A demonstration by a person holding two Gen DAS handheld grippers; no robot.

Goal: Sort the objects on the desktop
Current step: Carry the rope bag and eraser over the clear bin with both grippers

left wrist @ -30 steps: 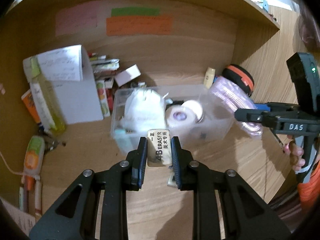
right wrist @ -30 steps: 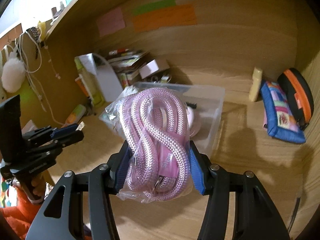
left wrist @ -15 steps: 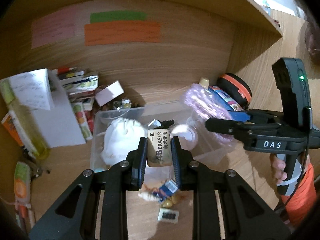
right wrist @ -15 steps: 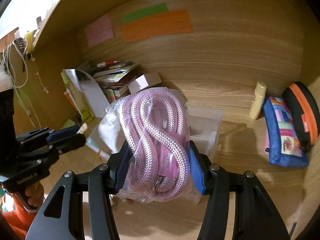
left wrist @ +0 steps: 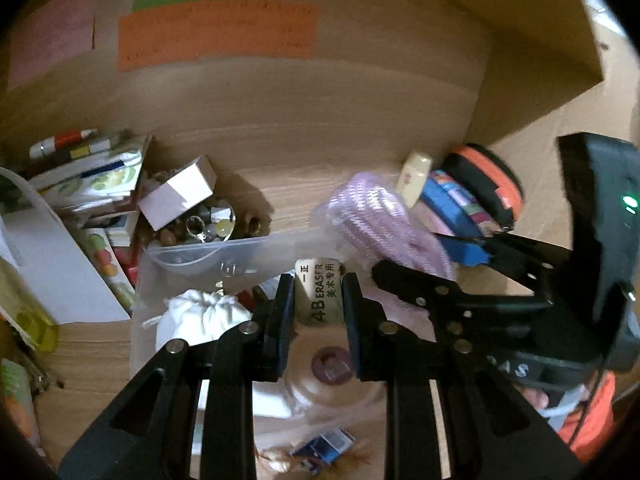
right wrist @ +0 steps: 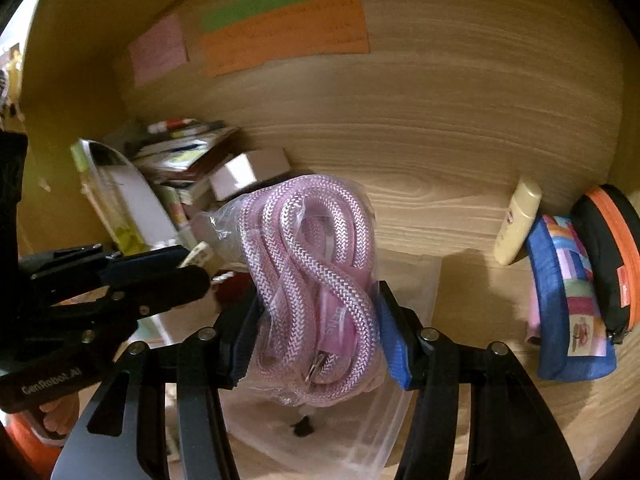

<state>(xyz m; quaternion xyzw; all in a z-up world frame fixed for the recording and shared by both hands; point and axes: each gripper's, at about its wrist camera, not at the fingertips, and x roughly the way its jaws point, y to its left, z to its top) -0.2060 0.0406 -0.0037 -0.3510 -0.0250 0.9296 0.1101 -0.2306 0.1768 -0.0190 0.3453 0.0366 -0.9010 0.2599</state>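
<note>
Desktop objects are being gathered into a clear plastic storage bin (left wrist: 208,252) that stands on the wooden desk (right wrist: 500,392) near the back wall. A small beige block eraser printed "4B ERASER" (left wrist: 320,296) is clamped between the pads of the left gripper (left wrist: 318,320) and is held over the bin's interior. A coil of pink braided rope sealed in a clear plastic bag (right wrist: 312,288) is pinched between the jaws of the right gripper (right wrist: 316,340), above the bin's right-hand part.

Several things are already seen inside the bin: a white drawstring cloth pouch (left wrist: 200,316), a roll of tape with a purple core (left wrist: 332,364), and a few small items too blurred to name. So the sorting is judged to be partly done, with the two held objects about to be added.

Much is left outside. A blue patchwork pencil pouch (right wrist: 568,304), a black case with an orange zip (right wrist: 612,256) and a pale yellow tube (right wrist: 516,228) are propped at the right against the wall. A small white cardboard box (left wrist: 176,194), a stack of booklets (left wrist: 92,176) and loose trinkets lie behind the bin on the left. Release of both objects is not yet made.
</note>
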